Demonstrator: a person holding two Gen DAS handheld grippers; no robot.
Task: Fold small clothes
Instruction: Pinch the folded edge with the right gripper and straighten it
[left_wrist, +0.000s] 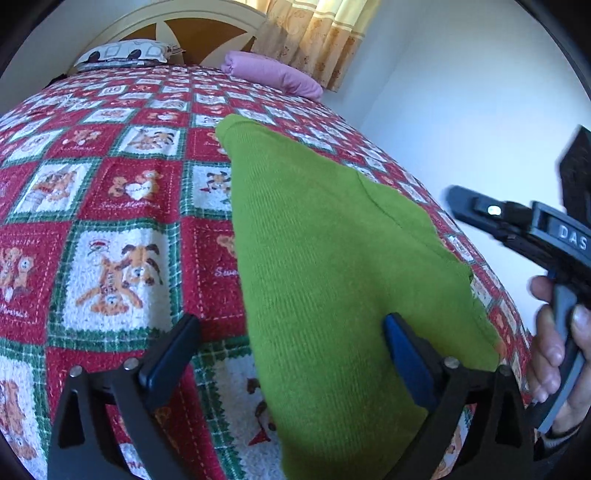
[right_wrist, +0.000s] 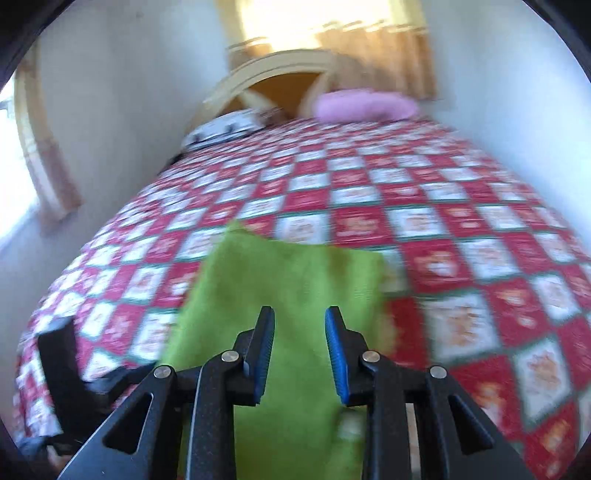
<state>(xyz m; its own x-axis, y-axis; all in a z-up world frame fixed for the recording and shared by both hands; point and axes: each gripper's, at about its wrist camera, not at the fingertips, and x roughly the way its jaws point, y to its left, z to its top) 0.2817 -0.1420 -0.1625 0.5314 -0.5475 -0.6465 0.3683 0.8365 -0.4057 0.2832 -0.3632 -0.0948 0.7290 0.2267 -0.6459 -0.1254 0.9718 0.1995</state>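
Firstly, left wrist view: green knit garment (left_wrist: 332, 266) lies flat on the bed's red-and-white checked quilt (left_wrist: 110, 206), toward its right edge. Left gripper (left_wrist: 291, 347) over the garment's near end, jaws spread wide, holding nothing. Right gripper (left_wrist: 524, 232) off to the right, hand (left_wrist: 554, 354) on its handle. Patterned pillow (left_wrist: 125, 53) and pink bundle (left_wrist: 273, 74) at the headboard.

Right wrist view, blurred: right gripper (right_wrist: 300, 350) above the garment (right_wrist: 288, 280), jaws apart, apparently empty.

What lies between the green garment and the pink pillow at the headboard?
Only bare quilt between green garment and pink pillow, clearest in the left wrist view.
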